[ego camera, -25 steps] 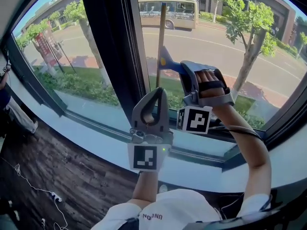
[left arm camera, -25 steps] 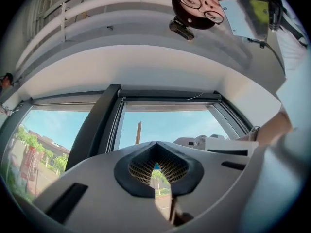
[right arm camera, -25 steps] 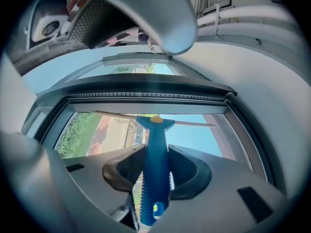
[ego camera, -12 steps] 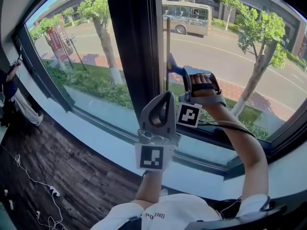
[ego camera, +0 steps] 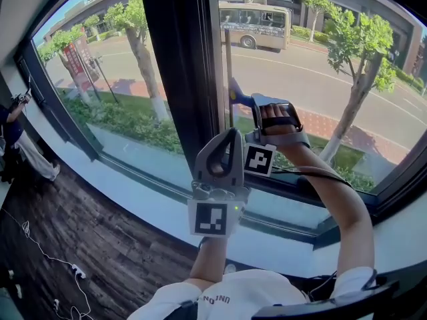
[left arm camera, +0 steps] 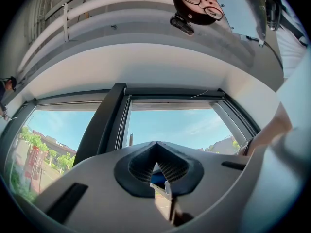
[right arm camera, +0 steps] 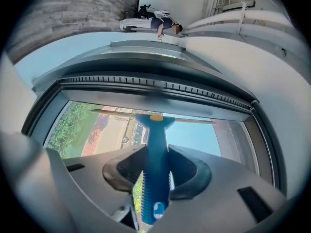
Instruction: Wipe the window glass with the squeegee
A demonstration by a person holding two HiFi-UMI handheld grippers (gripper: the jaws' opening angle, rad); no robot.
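Note:
My right gripper [ego camera: 257, 102] is shut on the blue handle of the squeegee [ego camera: 240, 97]. Its thin blade [ego camera: 229, 59] stands upright against the window glass [ego camera: 313, 59], close to the dark frame post [ego camera: 177, 65]. In the right gripper view the blue handle [right arm camera: 156, 174] runs between the jaws of the right gripper [right arm camera: 156, 154], and the blade [right arm camera: 146, 113] lies across the pane. My left gripper [ego camera: 230, 135] hangs below and left of the right one, shut with nothing in it. In the left gripper view the tips of the left gripper [left arm camera: 156, 144] meet.
A wide white sill [ego camera: 133, 179] runs under the window, above dark wood floor with a cable [ego camera: 47, 265]. A person [ego camera: 13, 139] stands at the far left by the wall. Trees, a road and a bus show outside.
The squeegee and right gripper have shifted left on the pane, closer to the dark frame post. The left gripper keeps its place under them.

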